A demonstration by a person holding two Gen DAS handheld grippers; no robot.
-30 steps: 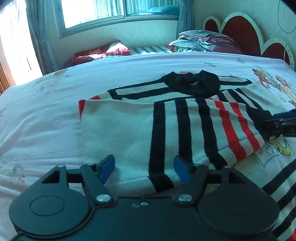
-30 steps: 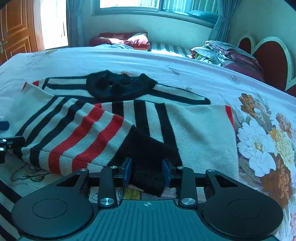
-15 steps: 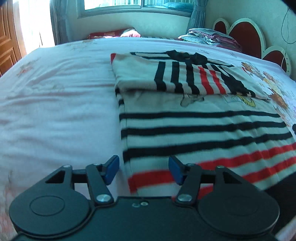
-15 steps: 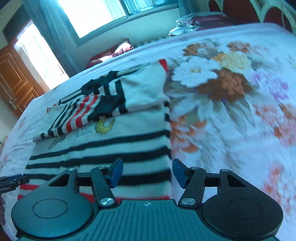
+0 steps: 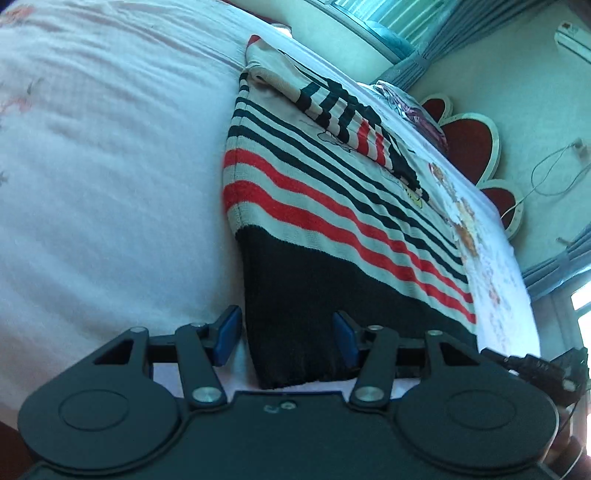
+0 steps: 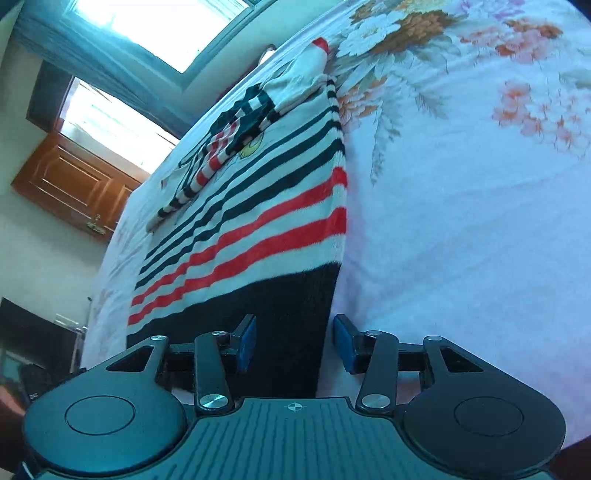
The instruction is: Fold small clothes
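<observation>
A striped knit sweater [image 5: 332,206] lies flat on the bed, white with black and red stripes and a black hem band; it also shows in the right wrist view [image 6: 266,206]. Both sleeves are folded across its chest at the far end. My left gripper [image 5: 286,338] is open, its blue pads either side of the hem's left corner [image 5: 288,350]. My right gripper [image 6: 293,341] is open, its pads straddling the hem's right corner [image 6: 295,332]. The right gripper's body [image 5: 535,365] shows at the lower right of the left wrist view.
The bed [image 5: 92,166] has a pale pink sheet with a flower print [image 6: 406,29] on the right side. A red scalloped headboard [image 5: 469,144] and folded clothes [image 5: 402,103] stand at the far end. A wooden door [image 6: 70,177] is at the left.
Both grippers have drawn back from the folded sleeves to the sweater's near hem and dropped low, each tilted, with the hem corners now between their open pads.
</observation>
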